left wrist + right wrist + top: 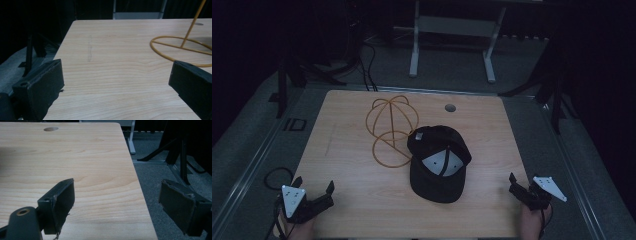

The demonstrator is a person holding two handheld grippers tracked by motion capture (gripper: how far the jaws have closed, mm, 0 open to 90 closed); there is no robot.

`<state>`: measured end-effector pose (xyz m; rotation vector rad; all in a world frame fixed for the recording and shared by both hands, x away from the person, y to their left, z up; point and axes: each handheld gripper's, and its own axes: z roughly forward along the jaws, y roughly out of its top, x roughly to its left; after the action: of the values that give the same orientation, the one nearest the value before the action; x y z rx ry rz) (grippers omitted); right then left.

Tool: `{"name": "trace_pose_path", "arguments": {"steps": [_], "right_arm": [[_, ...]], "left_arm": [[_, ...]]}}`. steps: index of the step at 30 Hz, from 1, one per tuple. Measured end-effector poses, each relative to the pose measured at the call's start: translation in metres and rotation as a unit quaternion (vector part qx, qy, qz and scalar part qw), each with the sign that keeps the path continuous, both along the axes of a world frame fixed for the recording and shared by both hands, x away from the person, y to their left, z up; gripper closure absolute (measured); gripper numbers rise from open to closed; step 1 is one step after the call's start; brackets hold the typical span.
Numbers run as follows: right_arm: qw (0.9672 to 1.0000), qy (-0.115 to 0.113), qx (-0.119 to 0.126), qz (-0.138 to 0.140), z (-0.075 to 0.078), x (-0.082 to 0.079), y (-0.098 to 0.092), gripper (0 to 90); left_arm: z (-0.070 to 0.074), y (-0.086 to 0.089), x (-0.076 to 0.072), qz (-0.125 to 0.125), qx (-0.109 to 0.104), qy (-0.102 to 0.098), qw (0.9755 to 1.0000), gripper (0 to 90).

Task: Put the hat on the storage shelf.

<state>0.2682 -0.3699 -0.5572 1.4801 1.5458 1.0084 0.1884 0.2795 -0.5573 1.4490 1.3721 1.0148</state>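
Both hand-held grippers sit low in the frame — your left hand-held gripper at lower left, your right hand-held gripper at lower right, each with jaws spread and empty. Between them, mid-counter, the black cap lies crown-down just beside the wire hat stand — likely its destination.

Dim room – grey carpet floor, white-legged desk frame beyond wooden table.
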Motion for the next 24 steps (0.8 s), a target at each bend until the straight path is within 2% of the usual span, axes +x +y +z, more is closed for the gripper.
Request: {"name": "trace_pose_path", "arguments": {"steps": [3,7,9,12,13,15,17,18,19,21,24], "right_arm": [[1.0000,0.005,-0.001,0.004,0.001,0.002,0.001,13.4],[0.9999,0.005,-0.001,0.013,0.005,0.002,0.002,13.4],[0.9988,0.015,0.028,0.037,0.013,0.003,0.003,13.4],[0.9983,0.022,0.031,0.045,0.019,0.004,0.006,13.3],[0.9973,0.024,0.033,0.062,0.028,0.005,0.011,13.2],[0.9969,0.025,0.032,0.067,0.031,0.005,0.014,13.2],[0.9957,0.023,0.030,0.084,0.040,0.005,0.020,13.1],[0.9943,0.022,0.029,0.100,0.048,0.007,0.028,13.1],[0.9943,0.022,0.029,0.100,0.048,0.007,0.028,13.1],[0.9915,0.025,0.035,0.123,0.059,0.011,0.038,12.8],[0.9900,0.024,0.035,0.135,0.066,0.013,0.044,12.7]], "left_arm": [[0.000,-0.002,0.001,-0.005,0.009,0.003,0.9999,0.3],[0.000,-0.004,0.002,-0.015,0.009,0.002,0.9998,0.3],[0.000,-0.005,0.002,-0.021,0.010,0.001,0.9997,0.3],[-0.001,-0.007,0.003,-0.034,0.003,0.002,0.9994,0.3],[-0.001,-0.008,0.003,-0.039,0.003,0.005,0.9992,0.3],[-0.001,-0.008,0.003,-0.042,0.004,0.009,0.9991,0.3],[-0.002,-0.009,0.004,-0.045,0.003,0.014,0.9989,0.3],[-0.003,-0.010,0.005,-0.049,0.001,0.016,0.9987,0.3],[-0.003,-0.010,0.005,-0.049,0.001,0.016,0.9987,0.3],[-0.003,-0.011,0.006,-0.049,0.002,0.022,0.9986,0.3],[-0.003,-0.013,0.006,-0.050,0.005,0.018,0.9986,0.3]]}}
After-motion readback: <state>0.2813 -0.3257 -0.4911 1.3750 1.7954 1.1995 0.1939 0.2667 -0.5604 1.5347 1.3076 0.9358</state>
